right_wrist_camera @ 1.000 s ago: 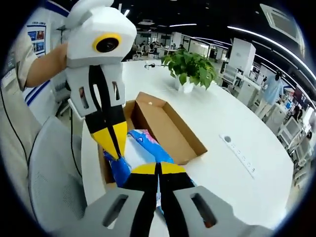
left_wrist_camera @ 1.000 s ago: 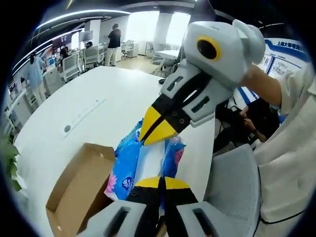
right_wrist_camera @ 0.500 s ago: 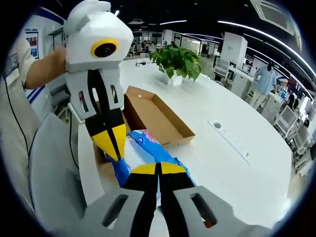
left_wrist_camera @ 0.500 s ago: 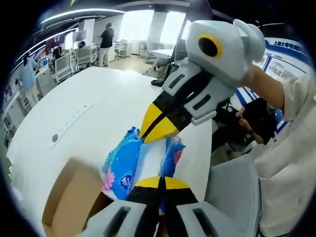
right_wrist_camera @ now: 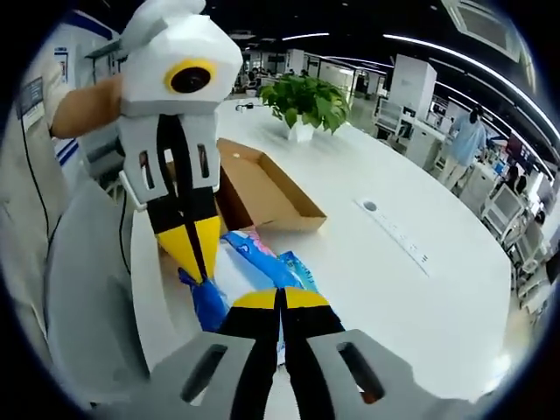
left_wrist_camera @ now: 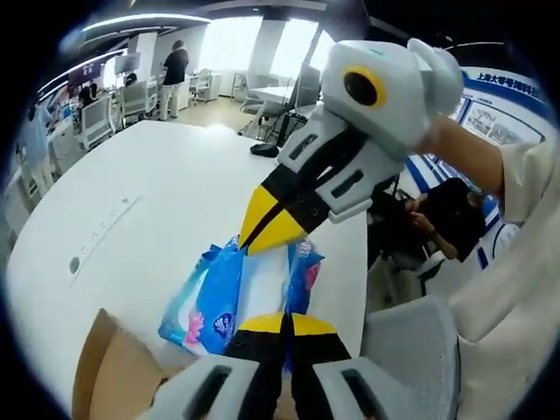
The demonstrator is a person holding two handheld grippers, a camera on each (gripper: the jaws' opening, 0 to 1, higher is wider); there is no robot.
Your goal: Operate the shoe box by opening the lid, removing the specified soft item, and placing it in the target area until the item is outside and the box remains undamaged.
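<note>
A blue soft tissue pack [left_wrist_camera: 208, 296] with pink flower print hangs over the white table [left_wrist_camera: 166, 188], held at opposite ends by both grippers. My left gripper [left_wrist_camera: 284, 322] is shut on its near end, and my right gripper [left_wrist_camera: 262, 234] comes in from the upper right, shut on the far end. In the right gripper view the pack [right_wrist_camera: 258, 260] sits between my right gripper [right_wrist_camera: 280, 299] and the left gripper [right_wrist_camera: 194, 255]. The open brown shoe box [right_wrist_camera: 262, 185] lies behind the pack, on the table; a corner of the box [left_wrist_camera: 103, 372] shows at lower left.
A potted green plant [right_wrist_camera: 306, 98] stands beyond the box. A flat power strip [right_wrist_camera: 394, 232] lies in the table's middle. A grey chair [right_wrist_camera: 83, 289] stands at the table's edge, and a person's sleeve [left_wrist_camera: 525, 192] is close. Desks and people fill the far room.
Both grippers have carried the tissue pack away from the box and out over the bare table. The box now lies farther behind and to the side.
</note>
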